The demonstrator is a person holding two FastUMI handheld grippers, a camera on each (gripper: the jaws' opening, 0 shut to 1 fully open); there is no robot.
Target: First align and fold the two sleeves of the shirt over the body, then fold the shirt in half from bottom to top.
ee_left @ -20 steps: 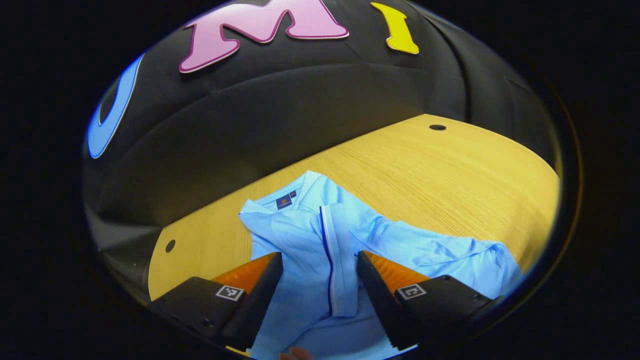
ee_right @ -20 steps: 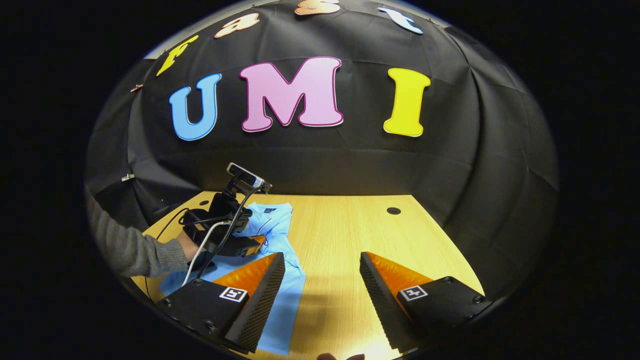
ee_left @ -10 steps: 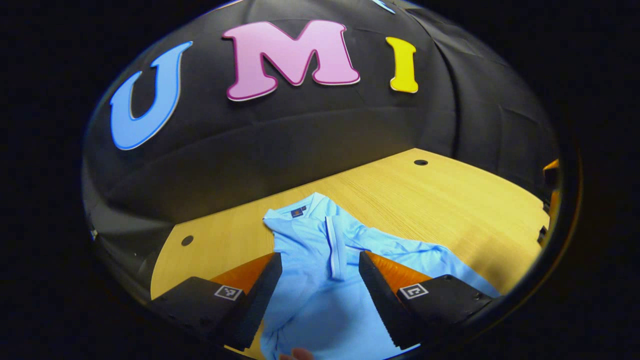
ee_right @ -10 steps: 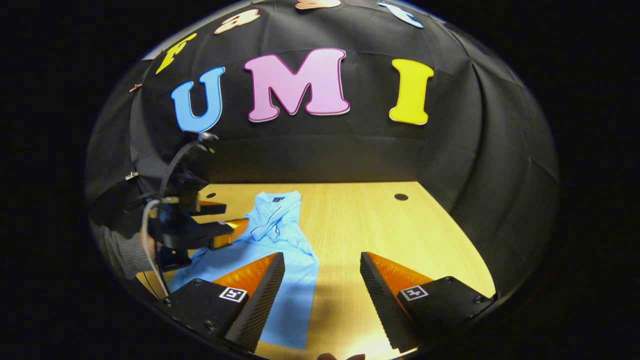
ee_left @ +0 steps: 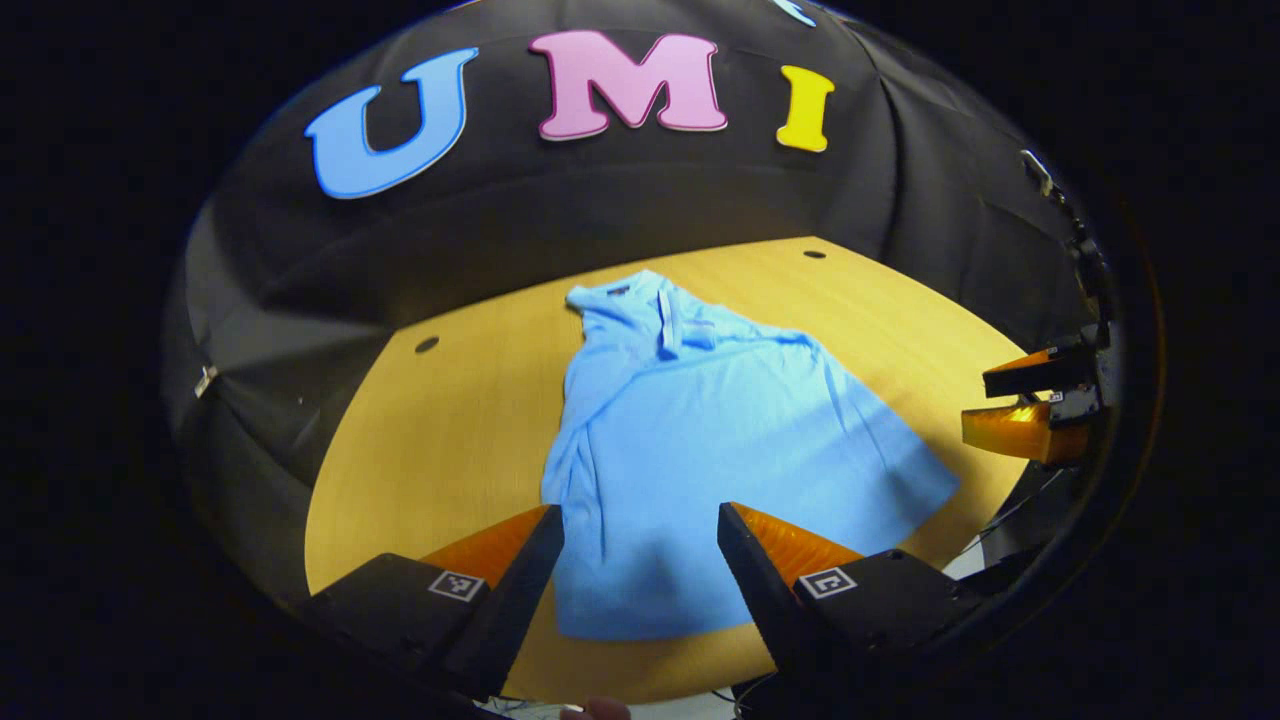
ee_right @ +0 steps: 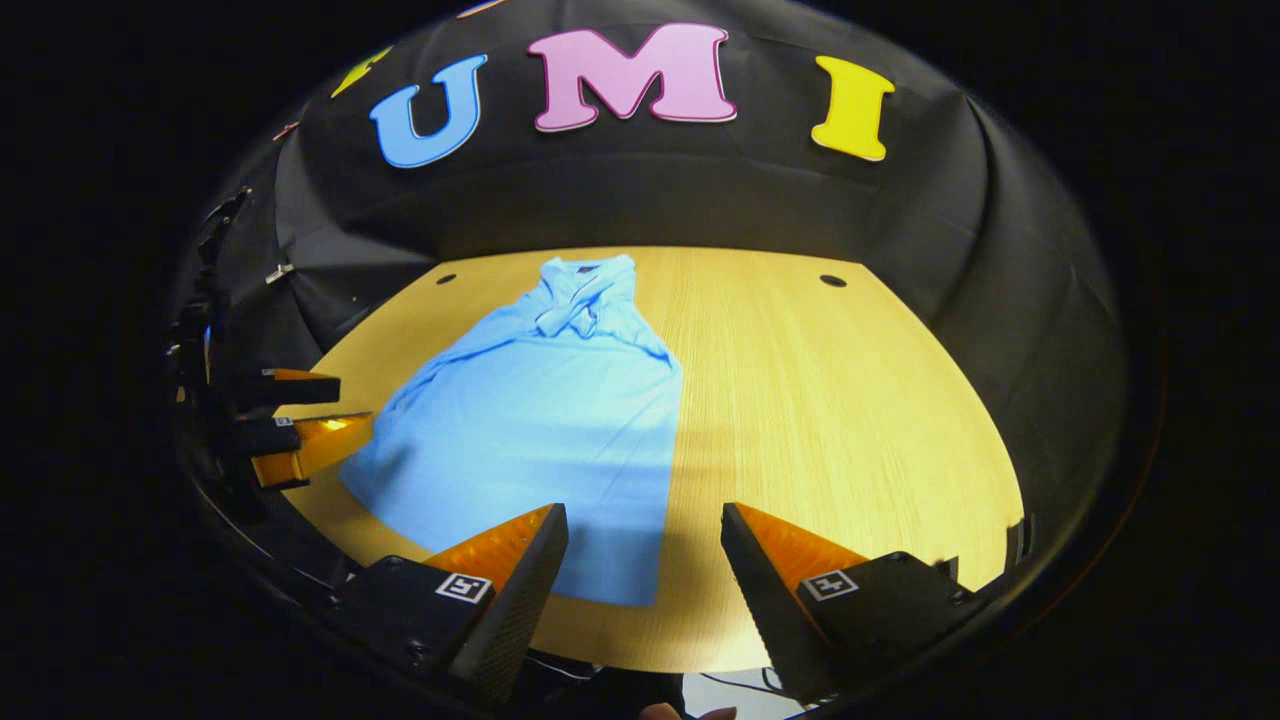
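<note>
Sleeve step judged done: both sleeves of the light blue polo shirt (ee_left: 700, 440) folded in over the chest, crossing just below the collar (ee_right: 585, 272). Bottom-to-top fold not yet begun; hem (ee_right: 560, 590) flat on the wooden table (ee_right: 850, 420).

Next move calls for lowering each claw to a hem corner, pinching the full layer, then carrying both corners up toward the collar evenly to avoid skew.

Left gripper (ee_left: 640, 560) wide open, holding nothing, above the shirt's lower half, hem just ahead between the fingers. Right gripper (ee_right: 645, 560) also wide open and empty, hem's right corner ahead and slightly left, bare table ahead to the right. Collar well beyond both claws.
</note>
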